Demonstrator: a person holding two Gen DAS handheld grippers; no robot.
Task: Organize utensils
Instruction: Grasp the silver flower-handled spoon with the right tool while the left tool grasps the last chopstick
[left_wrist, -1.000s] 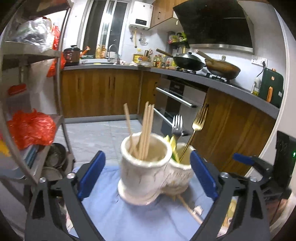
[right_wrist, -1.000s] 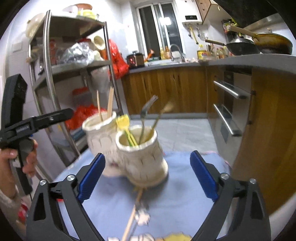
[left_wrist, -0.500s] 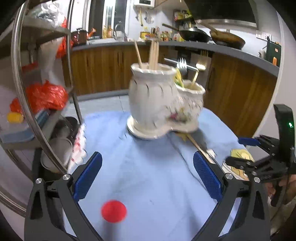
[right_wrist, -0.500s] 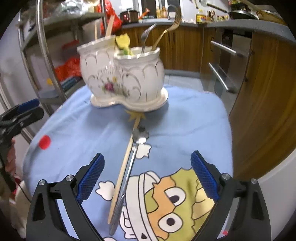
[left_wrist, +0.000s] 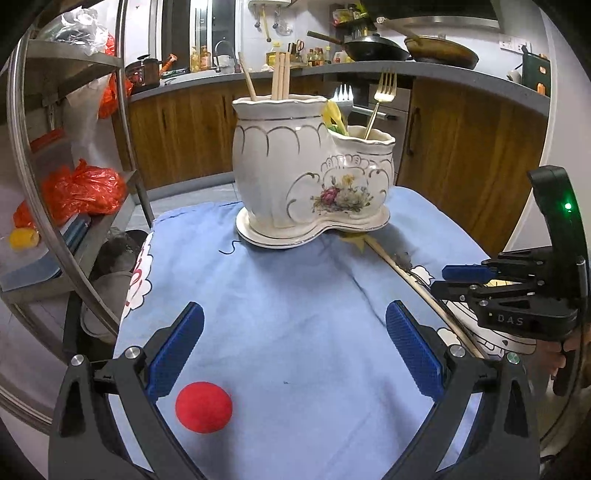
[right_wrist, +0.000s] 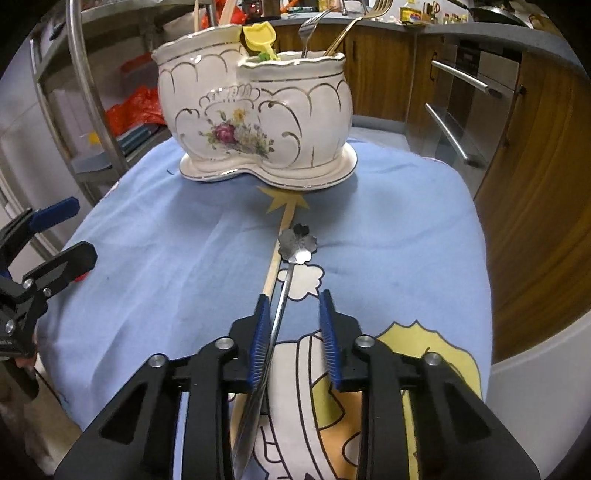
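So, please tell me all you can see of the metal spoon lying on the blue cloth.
The spoon looks like shiny steel, with a thin straight handle and a small flower-shaped head. It lies flat on the blue cloth, its head toward the white holder but apart from it. A wooden chopstick lies right beside it. The right claw has just been closing around its handle, which runs along the claw's left pad.

White letters "DAS" on the black right gripper (left_wrist: 456, 278) body
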